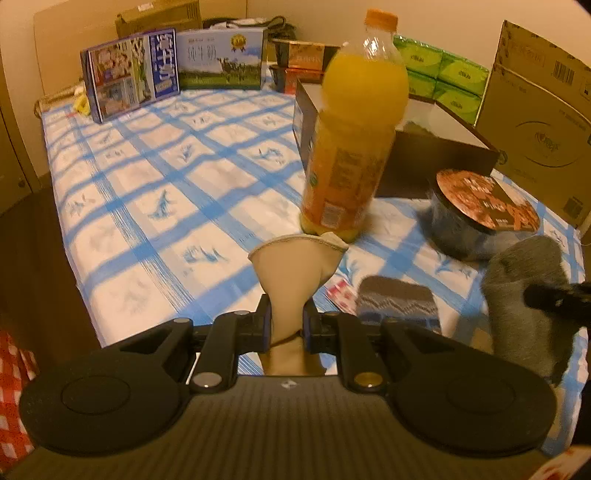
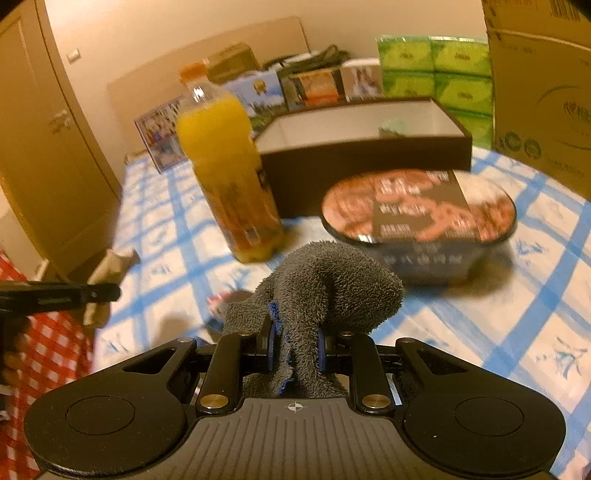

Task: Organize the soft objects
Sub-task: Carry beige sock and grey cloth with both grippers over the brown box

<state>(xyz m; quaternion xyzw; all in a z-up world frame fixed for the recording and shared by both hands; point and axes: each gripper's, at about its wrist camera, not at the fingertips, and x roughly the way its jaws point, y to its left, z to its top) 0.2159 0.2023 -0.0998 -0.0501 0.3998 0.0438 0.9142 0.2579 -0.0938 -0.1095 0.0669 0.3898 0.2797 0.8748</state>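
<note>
left gripper (image 1: 286, 314) clamps beige sock (image 1: 295, 266) | right gripper (image 2: 295, 343) pinches grey towel (image 2: 332, 288) – probably for open box (image 2: 369, 155) at twelve o'clock

1. Cream plain wall (image 1: 314, 11) at the back, warm yellowish indoor light.
2. Table covered with a blue-and-white checked cloth (image 1: 166, 177).
3. Wooden board (image 2: 207, 70) leaning against the back wall behind the table.
4. Tan cabinet door (image 2: 48, 155) on the left in the right wrist view; small white wall switch (image 2: 74, 55) above it.
5. Dark floor (image 1: 33, 266) left of the table.
6. Red-and-white checked fabric (image 1: 11, 387) at the lower left edge.
7. Large cardboard carton (image 1: 543, 122) at the right table edge.
</note>
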